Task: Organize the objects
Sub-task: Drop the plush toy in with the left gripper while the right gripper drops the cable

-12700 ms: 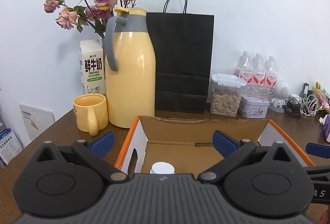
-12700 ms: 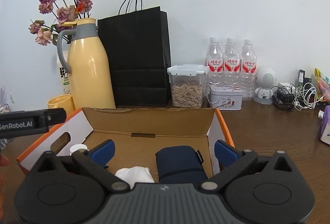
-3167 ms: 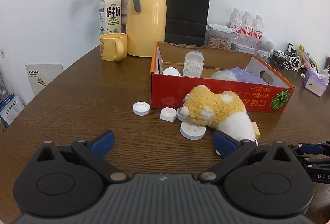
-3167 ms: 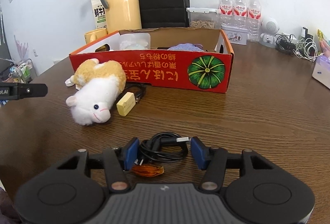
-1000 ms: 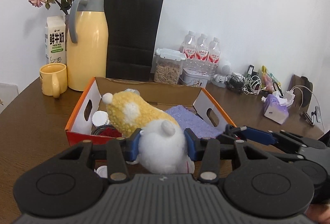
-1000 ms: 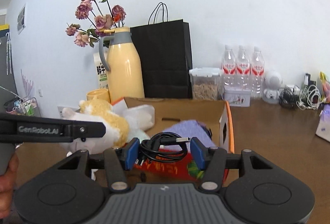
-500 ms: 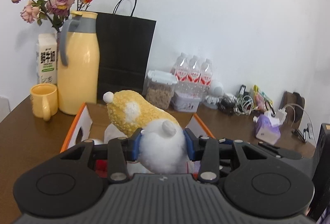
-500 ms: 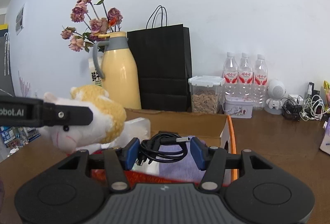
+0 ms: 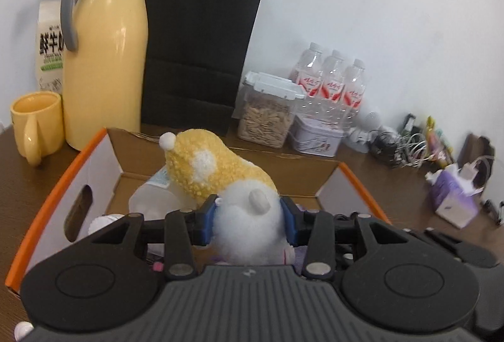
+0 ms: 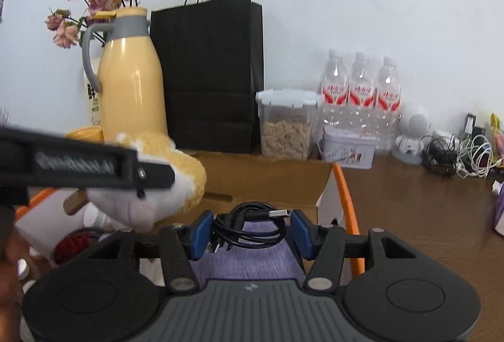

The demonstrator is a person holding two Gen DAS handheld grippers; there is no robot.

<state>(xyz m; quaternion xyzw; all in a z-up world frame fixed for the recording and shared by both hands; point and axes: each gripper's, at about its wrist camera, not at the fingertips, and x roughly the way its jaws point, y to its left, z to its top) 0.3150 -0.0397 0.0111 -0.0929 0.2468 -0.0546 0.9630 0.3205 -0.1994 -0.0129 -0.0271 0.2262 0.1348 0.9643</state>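
Note:
My left gripper (image 9: 249, 220) is shut on a yellow and white plush toy (image 9: 220, 171), held over the open cardboard box (image 9: 75, 171) with its orange rim. The toy's white head is squeezed between the blue pads; its yellow body points toward the box's back wall. In the right wrist view the plush toy (image 10: 176, 181) shows at the left, partly behind the left gripper's black body. My right gripper (image 10: 250, 230) is shut on a coiled black cable (image 10: 249, 230), above a purple cloth (image 10: 249, 260) in the box (image 10: 345, 197). A clear bottle (image 9: 151, 200) lies in the box under the toy.
Behind the box stand a yellow thermos jug (image 9: 104, 58), a yellow mug (image 9: 34, 121), a milk carton (image 9: 50, 49), a black paper bag (image 9: 198, 52), a seed container (image 9: 267, 112), a tin (image 9: 318, 137) and three water bottles (image 9: 330, 83). Tangled cables (image 10: 456, 156) and a tissue pack (image 9: 453, 200) lie at the right.
Both grippers have moved forward and down over the box, still gripping the toy and the cable. The box and the things behind it look nearer and larger.

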